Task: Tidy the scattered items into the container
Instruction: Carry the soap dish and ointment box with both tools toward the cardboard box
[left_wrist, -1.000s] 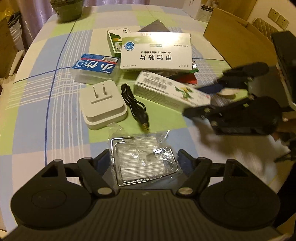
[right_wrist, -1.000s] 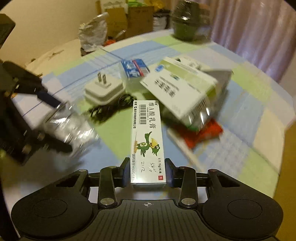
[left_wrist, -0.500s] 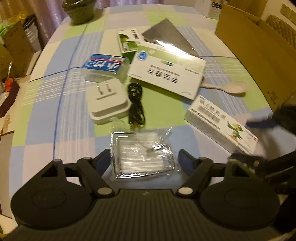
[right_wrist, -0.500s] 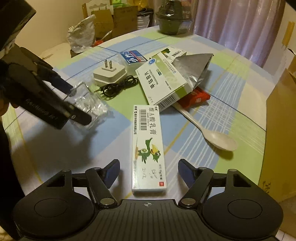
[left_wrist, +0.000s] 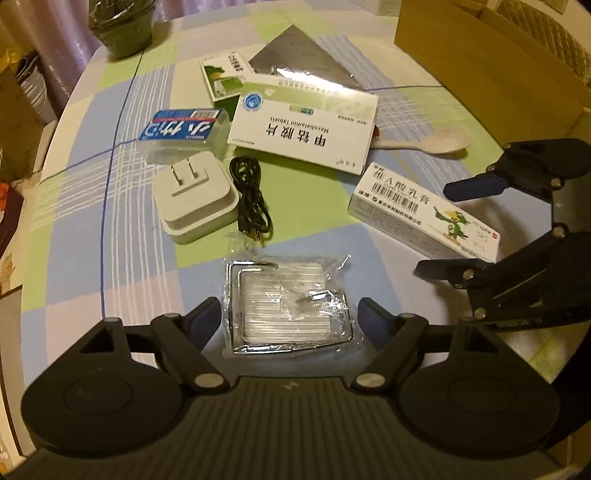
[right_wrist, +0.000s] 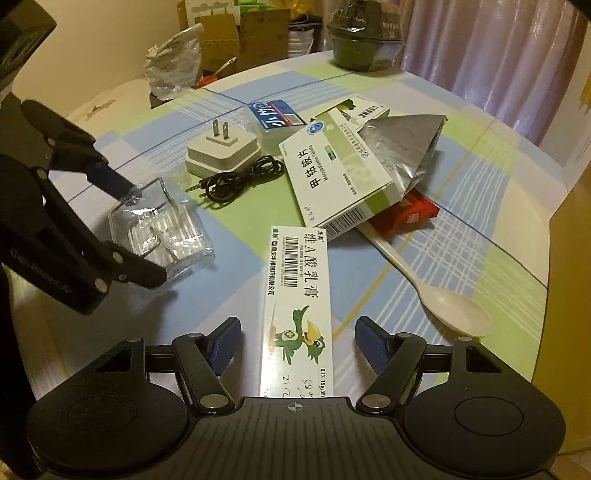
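Note:
A clear plastic packet with a metal frame inside lies on the checked tablecloth between the fingers of my left gripper. Its jaws are opening and the pads sit at the packet's edges. The right wrist view shows that gripper straddling the packet. A white ointment box with a green bird lies flat between the wide-apart fingers of my right gripper, with gaps on both sides. In the left wrist view, the right gripper is at the box's end. A cardboard box stands at the far right.
Scattered on the table are a white charger plug, a black cable, a large tablets box, a blue-labelled clear box, a white spoon, a silver pouch and a red packet. A dark green pot stands at the far edge.
My right gripper has opened and let go of the ointment box, which now lies apart from the pile, nearer the table's edge. The left gripper stays over the clear packet.

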